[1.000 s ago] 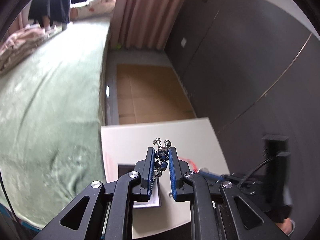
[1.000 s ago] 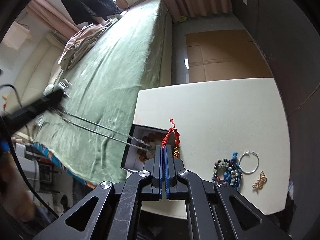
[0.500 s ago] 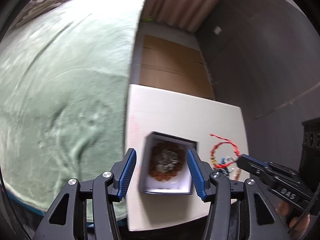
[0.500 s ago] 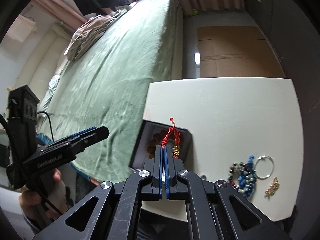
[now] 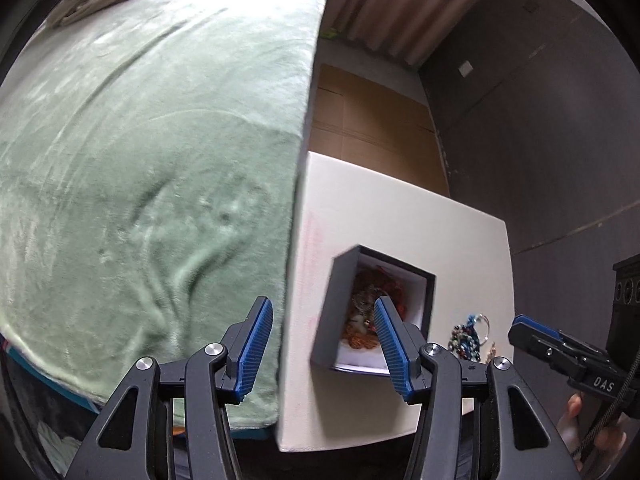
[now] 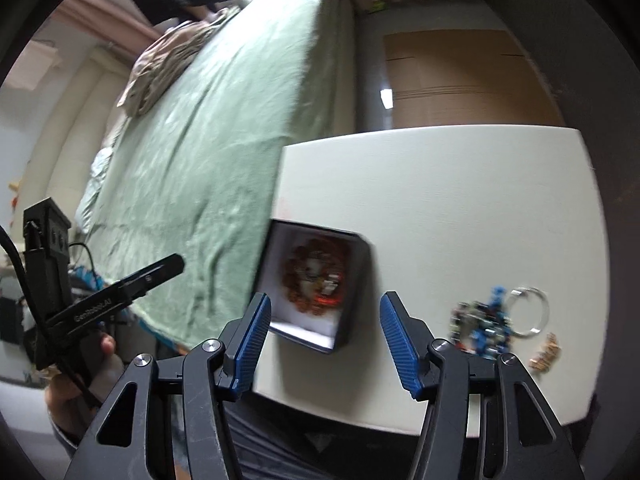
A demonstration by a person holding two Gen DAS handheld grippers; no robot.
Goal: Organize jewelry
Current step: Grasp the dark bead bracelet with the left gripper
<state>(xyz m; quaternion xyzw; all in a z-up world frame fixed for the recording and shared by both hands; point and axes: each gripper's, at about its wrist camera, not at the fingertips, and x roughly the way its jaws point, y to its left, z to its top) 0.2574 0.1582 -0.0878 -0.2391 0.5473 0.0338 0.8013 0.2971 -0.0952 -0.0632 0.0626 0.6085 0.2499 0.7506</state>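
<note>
A dark box with a white lining (image 6: 356, 292) (image 5: 332, 320) stands near the left edge of the white table (image 6: 460, 200) (image 5: 400, 216). It holds a brown bead bracelet (image 6: 294, 280), a silver piece and the red string bracelet (image 6: 330, 300). My right gripper (image 6: 326, 340) is open and empty, above and just in front of the box. My left gripper (image 5: 326, 344) is open and empty, over the table's left edge. A blue beaded bracelet (image 6: 480, 320), a silver ring (image 6: 528, 312) and a gold butterfly charm (image 6: 544, 356) lie on the table to the right.
A bed with a green blanket (image 5: 140, 140) adjoins the table's left side, with folded clothes (image 6: 168, 56) at its far end. Cardboard (image 6: 460, 80) covers the floor beyond the table. A dark wall (image 5: 540, 120) runs along the right.
My right gripper has opened and the red string bracelet now lies in the box. My left gripper opened earlier, dropped the silver piece in the box and has drifted left.
</note>
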